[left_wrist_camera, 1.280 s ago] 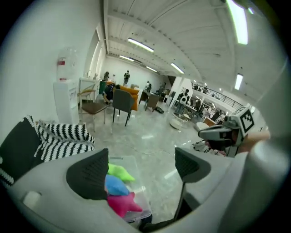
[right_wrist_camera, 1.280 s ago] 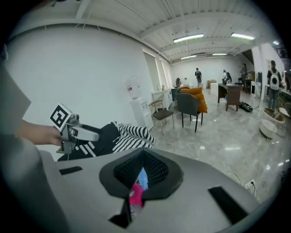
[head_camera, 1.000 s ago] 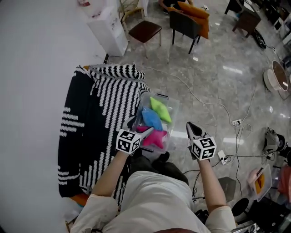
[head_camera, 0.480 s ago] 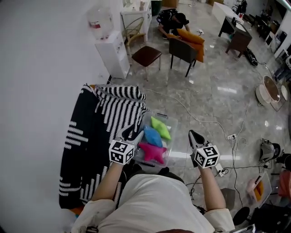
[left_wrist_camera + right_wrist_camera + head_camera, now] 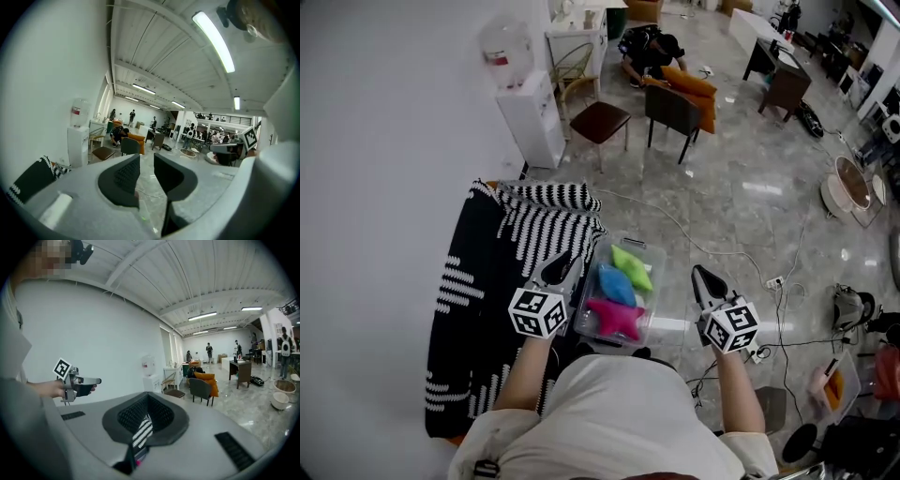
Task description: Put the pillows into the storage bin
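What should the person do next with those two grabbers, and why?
Probably lower both grippers and stop. The green pillow, blue pillow and pink pillow already lie in the bin; the left gripper, its jaws closing, and the right gripper hold nothing, and no loose pillow shows on the striped blanket.

1. Lower centre of the frame: the left gripper (image 5: 146,161), jaws closing, with a narrow gap and nothing between them.
2. Left: a water dispenser (image 5: 78,136).
3. Lower left: black-and-white striped fabric (image 5: 33,180).
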`<state>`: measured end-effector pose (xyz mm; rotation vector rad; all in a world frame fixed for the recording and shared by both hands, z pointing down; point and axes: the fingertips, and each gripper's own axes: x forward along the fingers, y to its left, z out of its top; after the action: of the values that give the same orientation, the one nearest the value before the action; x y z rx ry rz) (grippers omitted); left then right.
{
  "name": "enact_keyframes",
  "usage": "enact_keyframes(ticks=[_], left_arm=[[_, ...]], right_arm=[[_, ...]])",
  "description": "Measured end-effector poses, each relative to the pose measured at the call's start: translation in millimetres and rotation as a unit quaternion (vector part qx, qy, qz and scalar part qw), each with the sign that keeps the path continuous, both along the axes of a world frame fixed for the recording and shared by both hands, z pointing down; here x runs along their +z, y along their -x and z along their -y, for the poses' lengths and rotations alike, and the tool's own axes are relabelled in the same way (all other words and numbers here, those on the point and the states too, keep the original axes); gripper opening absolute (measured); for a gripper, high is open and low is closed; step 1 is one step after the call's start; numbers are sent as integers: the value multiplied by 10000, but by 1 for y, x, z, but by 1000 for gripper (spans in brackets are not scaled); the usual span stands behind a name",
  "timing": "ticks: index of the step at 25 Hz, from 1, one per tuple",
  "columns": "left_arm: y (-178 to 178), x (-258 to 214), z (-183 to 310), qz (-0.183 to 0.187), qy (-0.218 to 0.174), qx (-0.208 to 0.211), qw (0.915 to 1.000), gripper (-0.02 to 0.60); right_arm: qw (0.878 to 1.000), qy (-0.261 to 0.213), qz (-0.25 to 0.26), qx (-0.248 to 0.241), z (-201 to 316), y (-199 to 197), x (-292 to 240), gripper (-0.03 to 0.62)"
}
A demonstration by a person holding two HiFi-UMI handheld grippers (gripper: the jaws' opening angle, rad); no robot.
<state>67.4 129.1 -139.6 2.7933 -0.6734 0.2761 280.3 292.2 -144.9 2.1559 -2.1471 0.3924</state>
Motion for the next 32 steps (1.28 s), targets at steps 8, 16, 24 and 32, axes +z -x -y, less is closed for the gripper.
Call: enact_keyframes(ticks=[8,16,24,32], left_arm=[[19,-25,-5,-143,-272,155,9994,24],[17,-37,-11,-238,-563,365,9975,18],[16,-29,-10,-196,-413,465,9979,18],[24,-24,-9,-206,-282,516,9981,18]], right_arm=[[9998,-77,-183,95,-6,5,-15,3],[9992,-191,-359,36,-6,15,-20,3],[9992,-210,-332,22,-4,21,-22,3],[9992,-174,-349,-21,-1,33,-21,3]])
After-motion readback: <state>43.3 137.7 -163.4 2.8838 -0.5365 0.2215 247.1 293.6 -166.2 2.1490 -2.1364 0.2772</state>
